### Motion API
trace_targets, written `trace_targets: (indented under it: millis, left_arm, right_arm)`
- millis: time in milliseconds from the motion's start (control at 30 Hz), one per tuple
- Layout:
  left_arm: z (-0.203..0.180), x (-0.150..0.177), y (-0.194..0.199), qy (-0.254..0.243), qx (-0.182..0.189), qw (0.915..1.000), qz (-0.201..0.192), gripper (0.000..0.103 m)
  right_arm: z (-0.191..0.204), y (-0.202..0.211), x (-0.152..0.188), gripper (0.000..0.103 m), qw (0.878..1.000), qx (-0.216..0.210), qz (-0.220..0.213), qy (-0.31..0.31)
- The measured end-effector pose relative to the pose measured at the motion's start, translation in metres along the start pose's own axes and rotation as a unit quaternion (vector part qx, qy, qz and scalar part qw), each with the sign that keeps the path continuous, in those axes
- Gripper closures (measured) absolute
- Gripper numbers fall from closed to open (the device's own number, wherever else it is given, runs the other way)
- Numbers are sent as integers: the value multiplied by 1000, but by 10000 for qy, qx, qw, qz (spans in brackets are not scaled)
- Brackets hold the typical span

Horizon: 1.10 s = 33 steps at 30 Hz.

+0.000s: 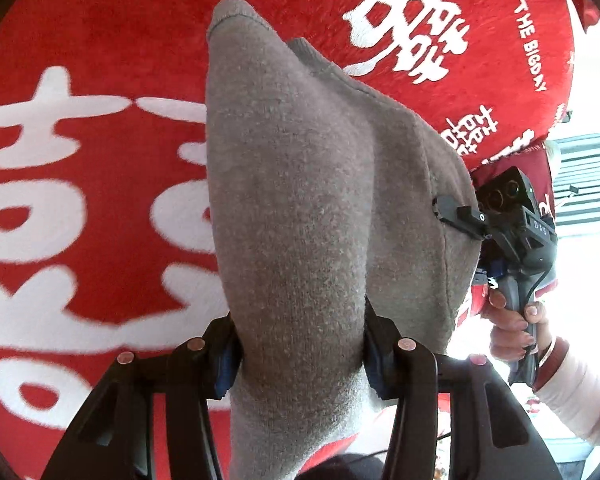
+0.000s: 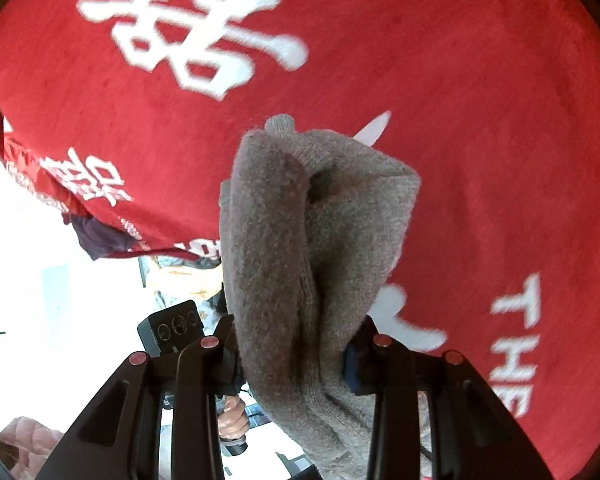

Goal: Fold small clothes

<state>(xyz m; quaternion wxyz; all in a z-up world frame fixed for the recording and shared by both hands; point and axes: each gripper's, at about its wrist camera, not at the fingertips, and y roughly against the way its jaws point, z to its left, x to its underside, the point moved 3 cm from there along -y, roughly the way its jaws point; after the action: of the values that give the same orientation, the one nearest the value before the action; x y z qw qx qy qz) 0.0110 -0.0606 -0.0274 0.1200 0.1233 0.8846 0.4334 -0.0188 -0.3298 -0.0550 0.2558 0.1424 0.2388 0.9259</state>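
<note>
left tool (image 1: 300, 356): grips grey garment (image 1: 300, 200) | right tool (image 2: 296, 364): grips it too

The left wrist view looks steeply down along its fingers (image 1: 236, 360), very near a grey garment (image 1: 300, 200) that fills mid-frame over a red blanket (image 1: 100, 40). The right wrist view tilts down less, equally near the garment (image 2: 300, 240), blanket (image 2: 500, 160) behind. Both share these, and each catches the other gripper: right gripper (image 1: 456, 216) at right, left gripper (image 2: 172, 328) at lower left.
</note>
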Motion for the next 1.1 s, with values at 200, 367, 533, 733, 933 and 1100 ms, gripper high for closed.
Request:
trace_targets:
  millis: [200, 367, 533, 733, 933, 1100]
  left_arm:
    - [29, 36, 44, -18, -264, 9997, -6, 52]
    - [62, 59, 65, 224, -506, 9985, -48, 52]
    - [96, 69, 72, 316, -773, 9964, -116, 52]
    - [128, 75, 64, 413, -1413, 9891, -47, 41]
    - [133, 83, 72, 572, -1684, 9840, 103, 11]
    - [126, 88, 72, 497, -2052, 9774, 100, 10]
  right_arm:
    - [28, -41, 33, 64, 9995, -15, 255, 163]
    - [39, -89, 54, 64, 9985, -13, 508, 223]
    - [37, -126, 60, 64, 9975, 163, 623, 280]
    - [24, -140, 59, 60, 9883, 1331, 643, 384]
    - [22, -116, 54, 49, 9719, 2243, 519, 480]
    - [33, -95, 64, 48, 9609, 2658, 349, 696]
